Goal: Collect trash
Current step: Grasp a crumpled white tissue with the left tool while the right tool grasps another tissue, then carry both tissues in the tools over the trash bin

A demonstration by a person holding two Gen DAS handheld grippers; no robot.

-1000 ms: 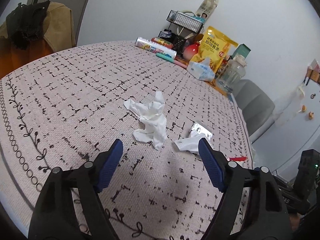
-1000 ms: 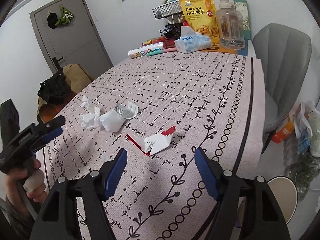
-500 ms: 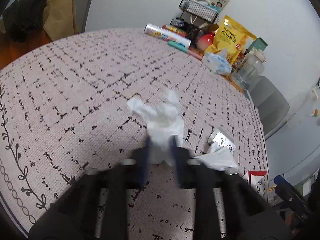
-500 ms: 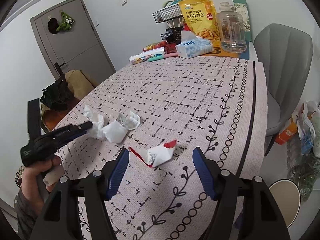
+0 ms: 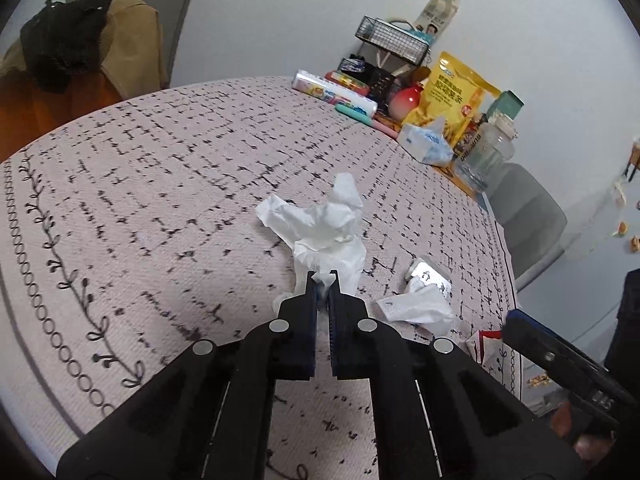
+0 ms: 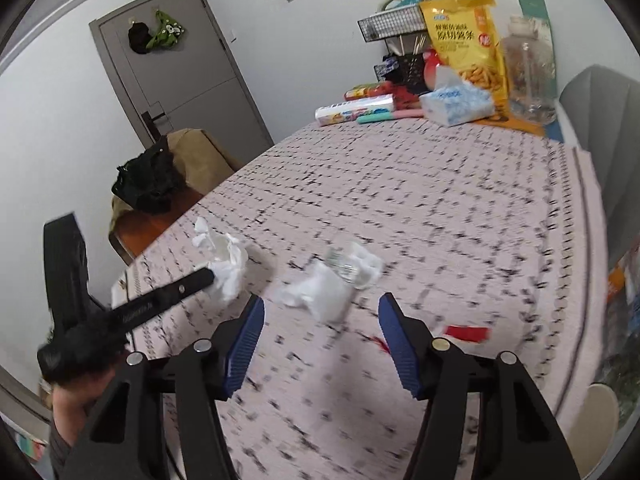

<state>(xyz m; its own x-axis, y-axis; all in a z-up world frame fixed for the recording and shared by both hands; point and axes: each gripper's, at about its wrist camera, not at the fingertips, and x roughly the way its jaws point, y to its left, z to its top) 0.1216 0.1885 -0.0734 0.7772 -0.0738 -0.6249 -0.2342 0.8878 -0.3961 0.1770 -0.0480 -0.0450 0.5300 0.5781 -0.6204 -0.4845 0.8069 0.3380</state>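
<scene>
Left tool [image 5: 322, 280] pinched tight on crumpled white tissue [image 5: 320, 228] over the patterned surface [image 5: 160, 184]; right tool [image 6: 320, 312] spread wide, gripping nothing, above second tissue wad [image 6: 316, 296].

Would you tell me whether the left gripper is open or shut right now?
Shut: the left gripper pinches the crumpled tissue between its fingers.

Bare tablecloth [image 5: 152, 184] runs to the table's left edge; bags and bottles [image 5: 452, 96] crowd its far right corner.
</scene>
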